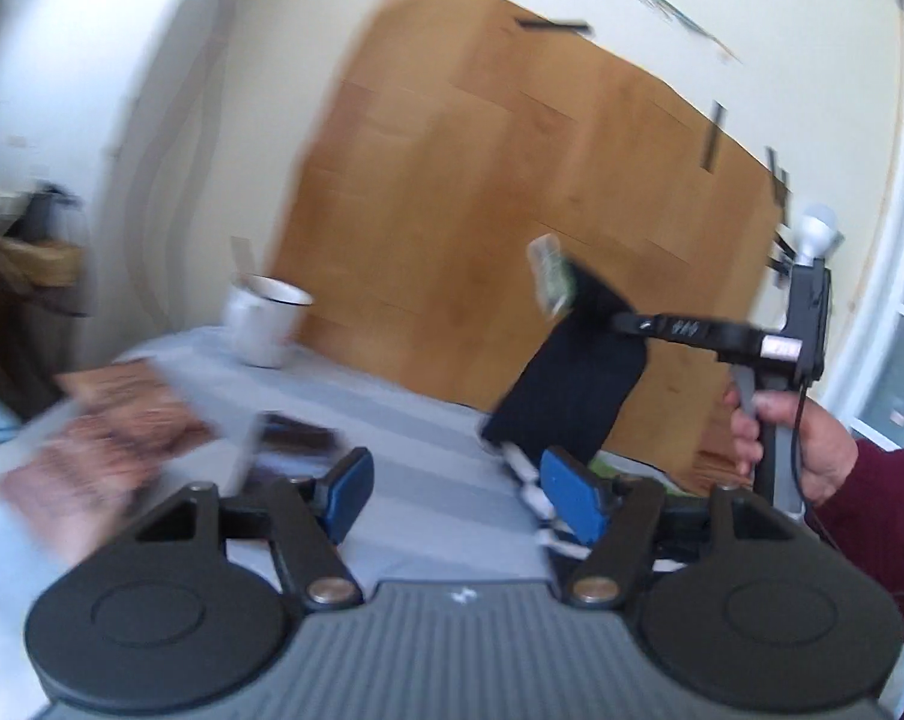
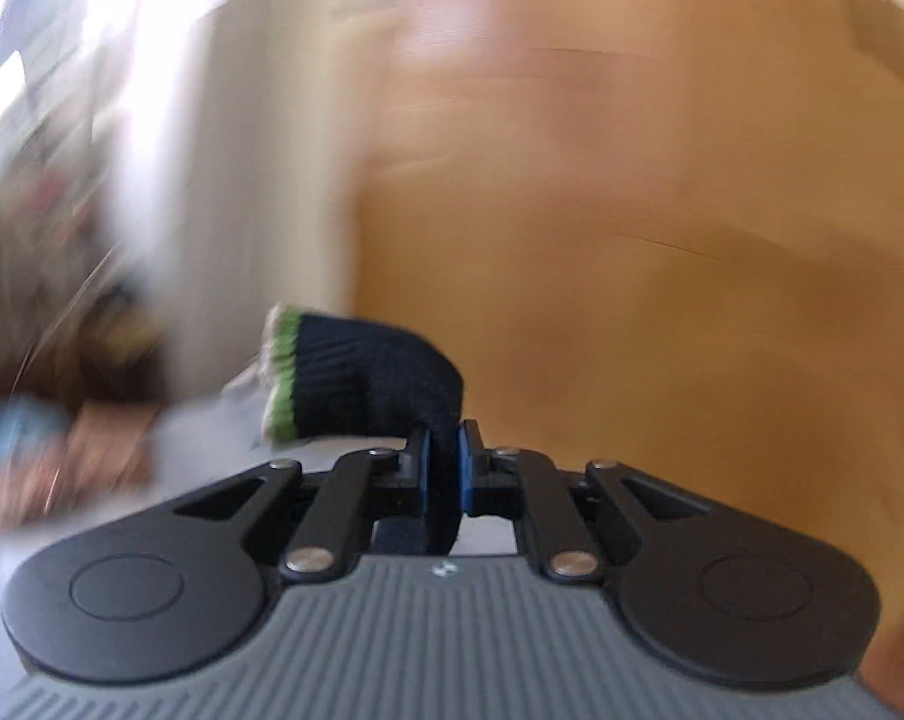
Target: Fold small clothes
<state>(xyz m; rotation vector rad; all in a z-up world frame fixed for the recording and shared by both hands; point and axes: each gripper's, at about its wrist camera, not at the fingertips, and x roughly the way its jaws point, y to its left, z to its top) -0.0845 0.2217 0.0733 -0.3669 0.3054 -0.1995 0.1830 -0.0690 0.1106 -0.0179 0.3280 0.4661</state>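
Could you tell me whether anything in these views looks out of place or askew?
Nothing looks damaged or spilled. The dark sock hangs off the table, pinched by the right gripper; the left gripper is open and empty. The white mug appears upright.

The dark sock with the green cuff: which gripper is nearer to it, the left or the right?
Right. The right gripper has its jaws shut on the sock and holds it above the table. The left gripper is open, low, with nothing between its jaws.
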